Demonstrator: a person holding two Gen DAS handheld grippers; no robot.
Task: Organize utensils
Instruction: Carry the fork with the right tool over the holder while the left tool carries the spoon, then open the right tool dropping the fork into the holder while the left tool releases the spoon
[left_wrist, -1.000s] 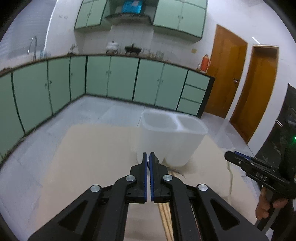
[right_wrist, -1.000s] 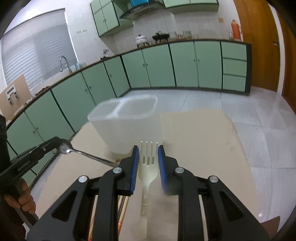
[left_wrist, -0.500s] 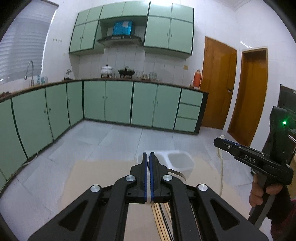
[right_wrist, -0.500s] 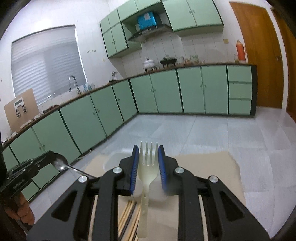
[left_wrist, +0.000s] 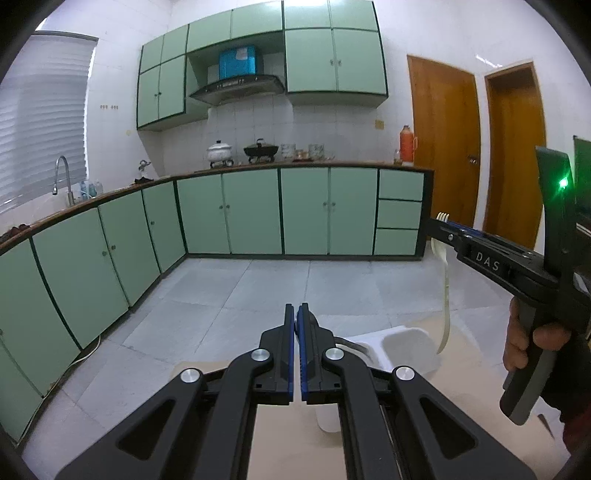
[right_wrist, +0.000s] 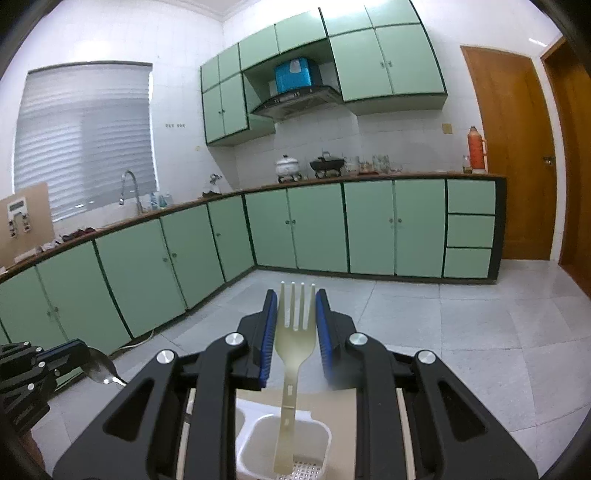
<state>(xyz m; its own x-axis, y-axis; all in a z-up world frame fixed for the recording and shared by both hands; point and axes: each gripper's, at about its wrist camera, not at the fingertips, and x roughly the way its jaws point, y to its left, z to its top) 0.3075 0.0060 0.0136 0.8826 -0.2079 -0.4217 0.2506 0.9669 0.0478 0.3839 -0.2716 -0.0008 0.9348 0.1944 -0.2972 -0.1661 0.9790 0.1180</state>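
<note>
My right gripper (right_wrist: 295, 325) is shut on a cream plastic fork (right_wrist: 293, 343), tines up, handle hanging down into the right compartment of the white two-part utensil holder (right_wrist: 321, 430). The fork (left_wrist: 445, 280) and right gripper (left_wrist: 441, 223) also show in the left wrist view, above the holder (left_wrist: 406, 341). My left gripper (left_wrist: 297, 317) is shut on a metal spoon; its bowl (right_wrist: 99, 369) shows in the right wrist view and its handle (left_wrist: 351, 345) curves off right behind the fingers, beside the holder.
The holder stands on a beige tabletop (left_wrist: 280, 443). Chopsticks lie under the right gripper's arm (right_wrist: 186, 424). Green kitchen cabinets (left_wrist: 251, 210), a tiled floor and two wooden doors (left_wrist: 443, 147) lie beyond.
Both grippers have risen and tilted up, so the holder dropped low in both views. The fork's handle now hangs into the holder's right compartment. The left gripper still holds the spoon.
</note>
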